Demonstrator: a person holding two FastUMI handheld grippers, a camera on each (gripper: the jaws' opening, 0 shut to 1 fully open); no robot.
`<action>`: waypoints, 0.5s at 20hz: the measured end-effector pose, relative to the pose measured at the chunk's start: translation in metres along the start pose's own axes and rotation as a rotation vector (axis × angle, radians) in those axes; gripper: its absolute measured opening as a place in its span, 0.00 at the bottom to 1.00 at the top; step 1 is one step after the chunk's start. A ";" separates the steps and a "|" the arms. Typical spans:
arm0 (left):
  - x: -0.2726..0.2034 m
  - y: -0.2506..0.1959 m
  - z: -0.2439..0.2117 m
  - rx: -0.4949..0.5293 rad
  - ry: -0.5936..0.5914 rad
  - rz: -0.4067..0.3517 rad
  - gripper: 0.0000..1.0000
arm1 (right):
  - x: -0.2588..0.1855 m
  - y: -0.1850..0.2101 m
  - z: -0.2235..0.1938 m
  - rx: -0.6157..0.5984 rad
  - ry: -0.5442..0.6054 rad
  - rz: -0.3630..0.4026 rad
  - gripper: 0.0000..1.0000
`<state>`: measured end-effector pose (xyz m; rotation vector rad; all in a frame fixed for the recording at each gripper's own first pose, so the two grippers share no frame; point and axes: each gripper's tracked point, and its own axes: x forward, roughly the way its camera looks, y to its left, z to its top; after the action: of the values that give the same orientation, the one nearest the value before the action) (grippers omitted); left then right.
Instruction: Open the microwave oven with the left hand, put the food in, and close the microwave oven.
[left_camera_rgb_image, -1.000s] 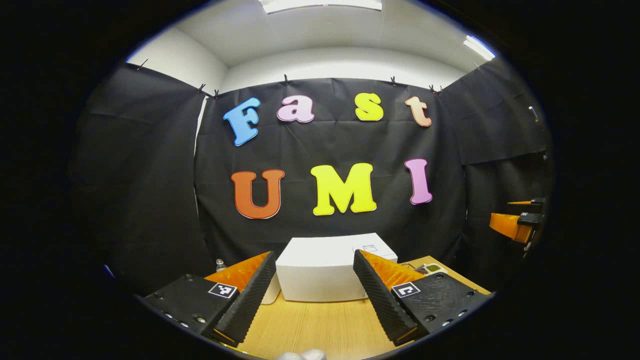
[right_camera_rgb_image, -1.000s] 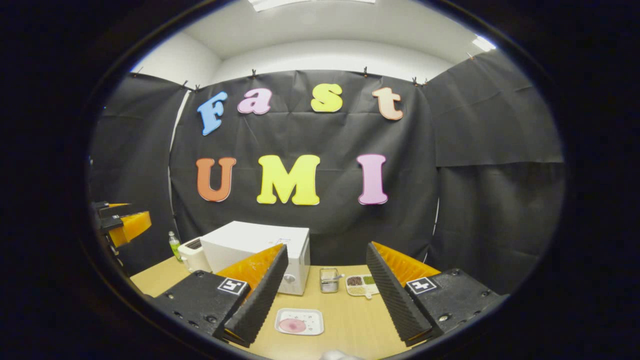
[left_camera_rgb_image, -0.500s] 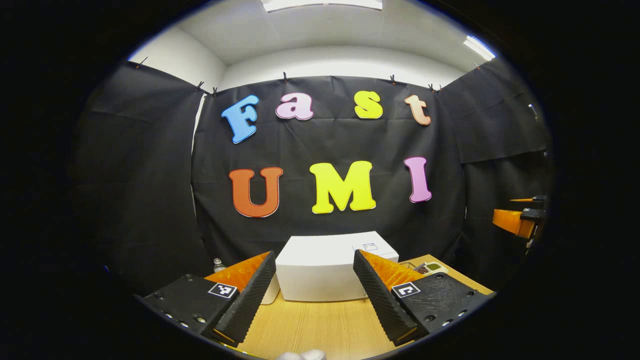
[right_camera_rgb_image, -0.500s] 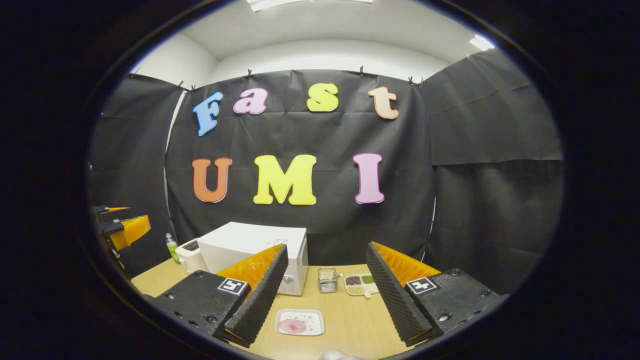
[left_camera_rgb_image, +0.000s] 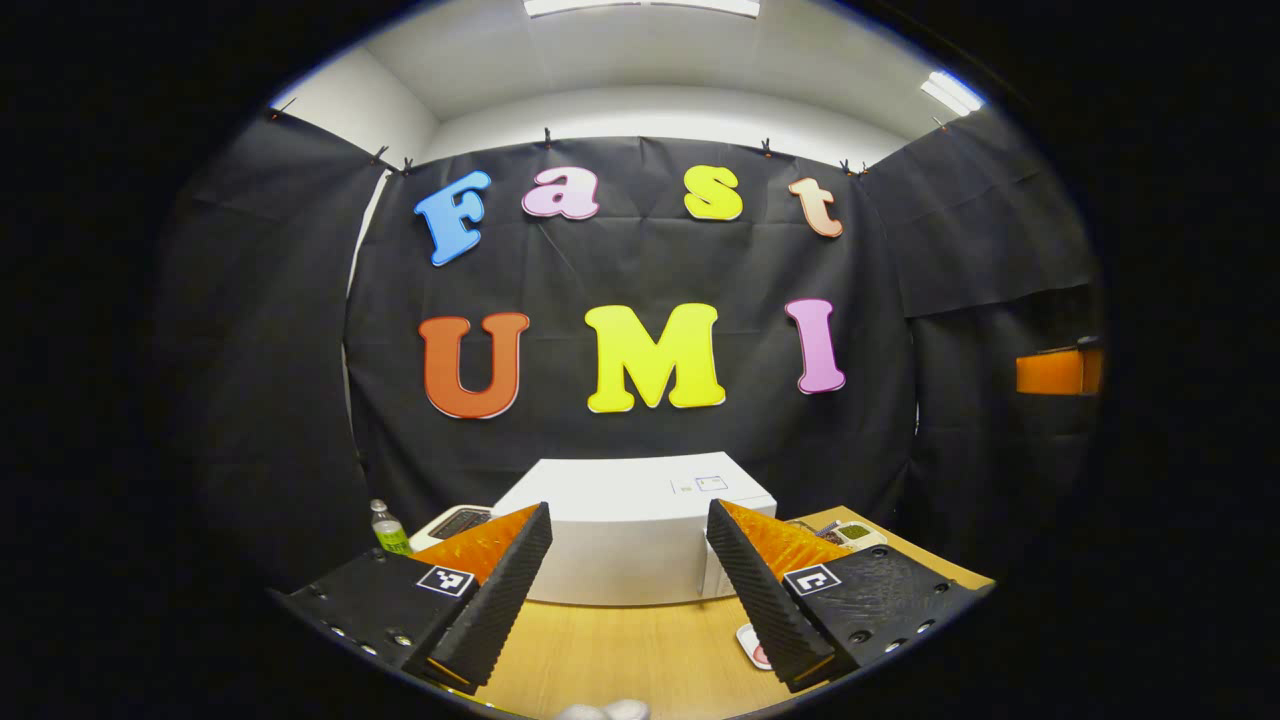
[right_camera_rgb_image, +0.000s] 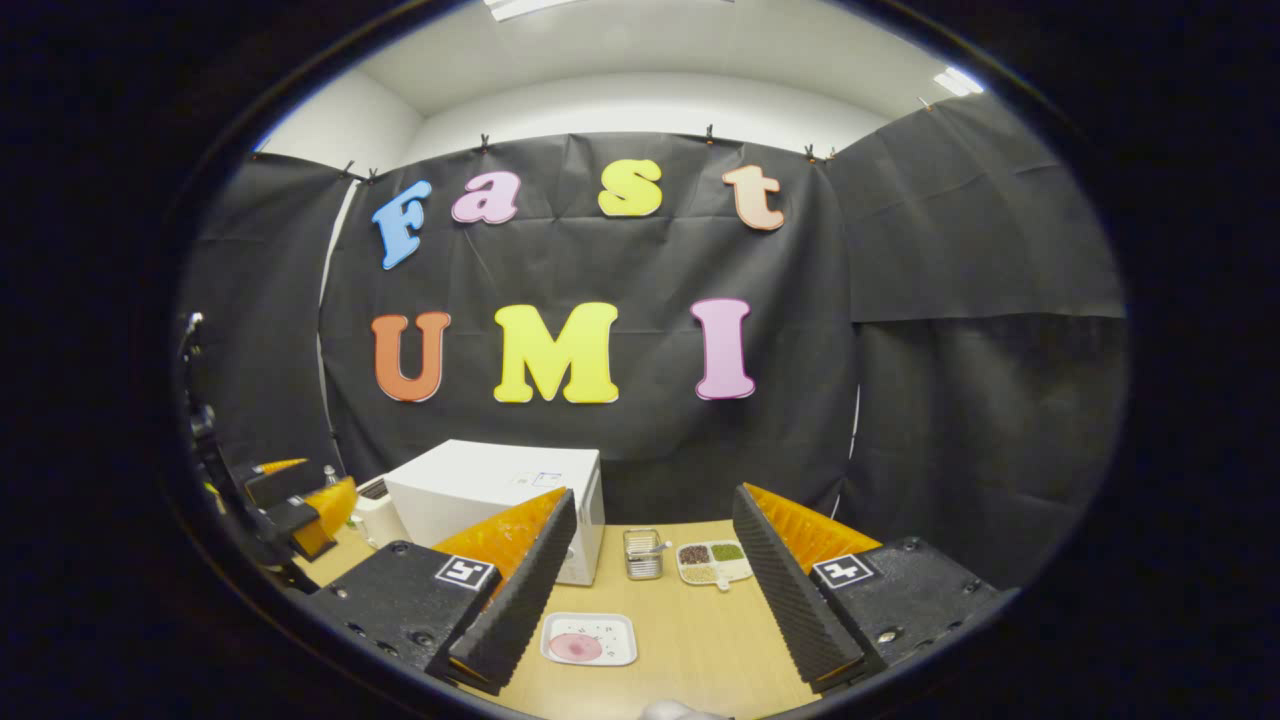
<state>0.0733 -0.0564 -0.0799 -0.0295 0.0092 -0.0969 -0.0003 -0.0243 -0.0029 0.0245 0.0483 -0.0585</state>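
Note:
The white microwave (left_camera_rgb_image: 630, 520) stands shut on the wooden table (left_camera_rgb_image: 620, 650), straight beyond my left gripper (left_camera_rgb_image: 628, 510), which is open and holds nothing. In the right gripper view the microwave (right_camera_rgb_image: 490, 490) sits left of centre with its door and dial facing right. The food, a pink round on a white plate (right_camera_rgb_image: 590, 640), lies on the table just in front of my right gripper (right_camera_rgb_image: 654, 495), also open and empty. My left gripper (right_camera_rgb_image: 300, 500) shows at the far left there, and an orange part of my right gripper (left_camera_rgb_image: 1055, 372) at the left view's right edge.
A white toaster (right_camera_rgb_image: 375, 505) and a small bottle (left_camera_rgb_image: 388, 528) stand left of the microwave. A metal mesh holder (right_camera_rgb_image: 642, 553) and a divided dish of grains (right_camera_rgb_image: 712, 560) sit right of it. Black cloth walls close in the table.
My left gripper has dropped and moved in toward the microwave, which looks nearer; the bottle and the plate's edge have come into its view. The right gripper barely shifted. Both stay open.

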 end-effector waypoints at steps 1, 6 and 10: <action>0.013 -0.008 -0.012 -0.006 0.012 -0.008 0.96 | -0.001 -0.005 -0.001 -0.003 0.008 -0.008 1.00; 0.079 -0.050 -0.075 -0.005 0.083 -0.038 0.96 | -0.006 -0.022 0.003 -0.042 0.018 -0.041 1.00; 0.134 -0.074 -0.114 -0.009 0.118 -0.044 0.97 | -0.007 -0.038 0.000 -0.039 0.056 -0.082 1.00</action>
<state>0.1982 -0.1468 -0.1931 -0.0326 0.1270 -0.1424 -0.0094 -0.0613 -0.0033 -0.0153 0.1062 -0.1392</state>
